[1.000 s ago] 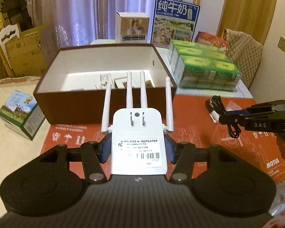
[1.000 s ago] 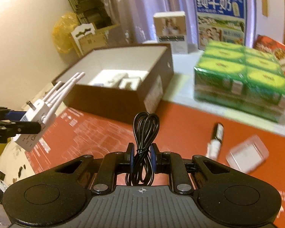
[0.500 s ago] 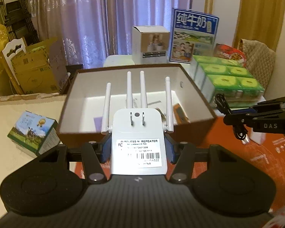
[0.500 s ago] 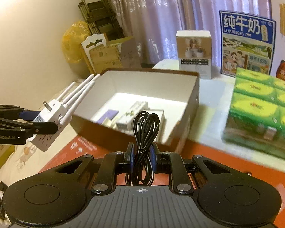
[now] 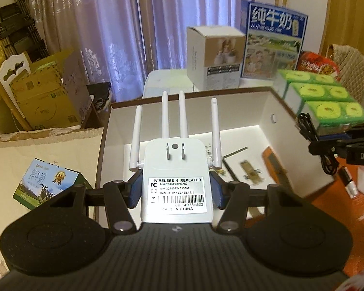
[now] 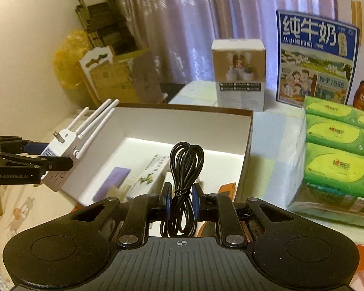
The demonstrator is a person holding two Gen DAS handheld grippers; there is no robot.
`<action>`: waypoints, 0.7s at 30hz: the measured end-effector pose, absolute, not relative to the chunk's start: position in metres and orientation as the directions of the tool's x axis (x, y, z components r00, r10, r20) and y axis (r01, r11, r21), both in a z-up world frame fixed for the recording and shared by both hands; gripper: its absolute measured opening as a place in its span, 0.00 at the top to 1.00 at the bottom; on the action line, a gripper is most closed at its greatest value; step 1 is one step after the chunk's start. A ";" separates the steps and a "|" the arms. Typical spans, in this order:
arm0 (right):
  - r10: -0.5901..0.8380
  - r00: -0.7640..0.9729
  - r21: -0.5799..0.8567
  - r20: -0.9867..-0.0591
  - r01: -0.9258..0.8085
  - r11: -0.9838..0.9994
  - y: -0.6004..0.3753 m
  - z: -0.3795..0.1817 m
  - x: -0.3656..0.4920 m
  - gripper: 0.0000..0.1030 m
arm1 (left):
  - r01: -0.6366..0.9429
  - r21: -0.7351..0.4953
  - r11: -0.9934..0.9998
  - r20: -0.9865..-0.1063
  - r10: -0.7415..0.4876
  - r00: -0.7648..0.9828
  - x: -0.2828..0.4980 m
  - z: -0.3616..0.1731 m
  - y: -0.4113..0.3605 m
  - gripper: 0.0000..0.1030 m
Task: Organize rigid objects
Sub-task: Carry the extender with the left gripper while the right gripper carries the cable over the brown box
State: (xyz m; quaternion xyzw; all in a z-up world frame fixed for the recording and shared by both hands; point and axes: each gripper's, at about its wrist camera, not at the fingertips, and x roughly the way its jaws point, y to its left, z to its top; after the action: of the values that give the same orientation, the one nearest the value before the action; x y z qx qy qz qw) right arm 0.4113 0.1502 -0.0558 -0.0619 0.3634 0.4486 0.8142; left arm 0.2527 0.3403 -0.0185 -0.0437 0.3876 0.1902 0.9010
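Observation:
My left gripper point(image 5: 176, 189) is shut on a white wireless repeater point(image 5: 174, 167) with several antennas, held over the near left part of an open box point(image 5: 267, 111), brown outside and white inside. My right gripper point(image 6: 181, 201) is shut on a coiled black cable point(image 6: 185, 169) and hovers above the box's near edge point(image 6: 182, 126). The right wrist view shows the repeater point(image 6: 60, 150) in the left gripper point(image 6: 48, 160) at the box's left side. From the left wrist view the cable point(image 5: 308, 131) hangs from the right gripper point(image 5: 327, 143) at the box's right wall. Several small packets lie inside the box.
Green tissue packs point(image 6: 337, 150) stand right of the box. A blue milk carton point(image 6: 315, 60) and a white product box point(image 6: 239, 72) stand behind it. A small milk box point(image 5: 46, 184) lies to the left, with cardboard boxes point(image 5: 48, 101) beyond. A small black-and-white item point(image 5: 349, 181) lies on the red mat point(image 5: 347, 206).
Both grippers have travelled forward from above the red mat to over the open box, which now looks larger and closer. Each keeps its hold, on the repeater and the cable.

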 end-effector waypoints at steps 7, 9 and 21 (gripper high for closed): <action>0.622 0.350 0.209 -0.700 -0.733 0.648 0.175 -0.075 0.432 0.87 | -0.360 0.081 0.930 -0.752 0.294 0.591 0.279 -0.040 0.369 0.50; 0.607 0.354 0.199 -0.711 -0.727 0.657 0.181 -0.079 0.436 0.87 | -0.351 0.085 0.932 -0.759 0.289 0.583 0.285 -0.045 0.374 0.50; 0.558 0.353 0.175 -0.751 -0.708 0.684 0.200 -0.097 0.454 0.87 | -0.329 0.086 0.940 -0.797 0.264 0.544 0.313 -0.069 0.395 0.50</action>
State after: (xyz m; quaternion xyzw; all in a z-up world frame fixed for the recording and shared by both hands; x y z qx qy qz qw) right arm 0.4539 0.2002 -0.0966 -0.0900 0.4163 0.3874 0.8176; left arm 0.3127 0.3952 -0.0686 -0.0367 0.4467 0.1689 0.8778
